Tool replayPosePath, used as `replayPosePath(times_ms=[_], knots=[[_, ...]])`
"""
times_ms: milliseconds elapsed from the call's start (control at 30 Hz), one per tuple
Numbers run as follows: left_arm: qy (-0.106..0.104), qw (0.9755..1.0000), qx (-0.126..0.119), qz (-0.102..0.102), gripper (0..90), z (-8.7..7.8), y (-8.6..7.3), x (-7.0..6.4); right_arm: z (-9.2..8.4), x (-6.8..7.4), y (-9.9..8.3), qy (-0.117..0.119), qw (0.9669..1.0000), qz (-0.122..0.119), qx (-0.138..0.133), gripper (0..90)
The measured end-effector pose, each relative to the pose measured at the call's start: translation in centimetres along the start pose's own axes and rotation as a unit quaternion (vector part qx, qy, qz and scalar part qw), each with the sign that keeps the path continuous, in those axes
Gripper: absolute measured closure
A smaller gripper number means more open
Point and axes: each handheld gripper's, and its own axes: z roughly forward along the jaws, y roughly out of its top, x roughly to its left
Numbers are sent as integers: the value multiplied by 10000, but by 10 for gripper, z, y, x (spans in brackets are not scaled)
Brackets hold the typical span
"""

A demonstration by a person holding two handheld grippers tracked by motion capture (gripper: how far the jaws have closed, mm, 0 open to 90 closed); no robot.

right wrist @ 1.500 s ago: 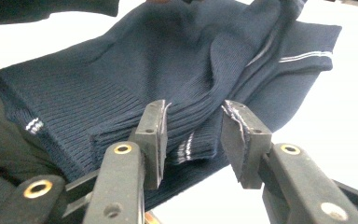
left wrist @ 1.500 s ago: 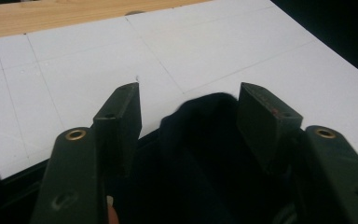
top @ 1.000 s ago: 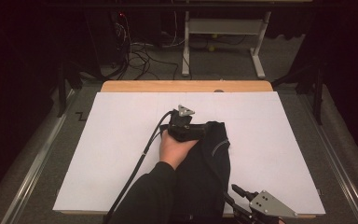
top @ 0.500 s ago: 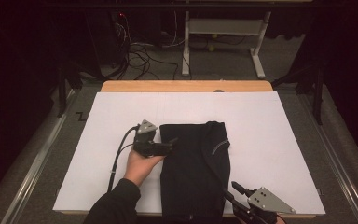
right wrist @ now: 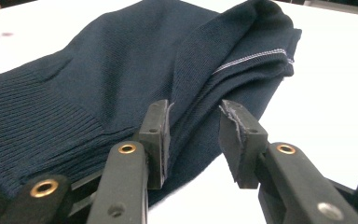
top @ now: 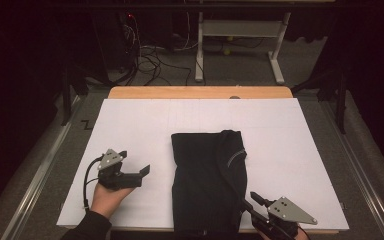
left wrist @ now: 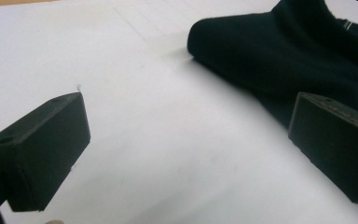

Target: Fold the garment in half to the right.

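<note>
The bench [top: 130, 125] is lying flat under a smooth white sheet, with a strip of pale wood [top: 200, 92] showing along its far edge. Beyond it, on the grey floor, a white metal frame [top: 240, 45] is standing among loose dark cables [top: 155, 55]. Nothing is standing between either hand-held gripper and the garment.

A folded dark navy knit sweater [top: 207, 185] is lying on the white sheet, slightly right of the middle, reaching from mid-bench to the near edge. It is forming a long, roughly rectangular block with soft rounded folds. In the right gripper view the cloth [right wrist: 121, 70] is showing a fine rib, a coarser ribbed band at the near left, and a thin line of pale stitching [right wrist: 251, 58] along a hem at the far end.

The left hand-held gripper [top: 140, 172] is sitting in the person's left hand [top: 107, 197] over bare white sheet, well left of the sweater, its blocky black jaws pointing toward the garment. The jaws have just been opening and are standing spread wide with only the sheet between them, holding nothing.

The right hand-held gripper [top: 254, 200] is hovering at the sweater's near right corner. Its jaws are partly spread; the left pad [right wrist: 158, 135] is lying against the cloth edge, the other over white sheet, and no fold is being pinched.
</note>
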Motion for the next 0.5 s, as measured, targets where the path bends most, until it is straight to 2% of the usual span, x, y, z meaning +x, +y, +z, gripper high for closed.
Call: replayPosePath(times_ms=[167, 400, 500], knots=[[-29, 9997, -152, -214, 0, -4, -3, 8, 3, -3, 4, -6, 10000, 85, -43, 646], [16, 9998, -94, -168, 0, 1, -6, 5, 10, -8, 24, -4, 9998, -12, -218, 662], [23, 9997, -116, -223, 0, 1, -7, 6, 18, -11, 38, 100, 9996, -84, -237, 672]])
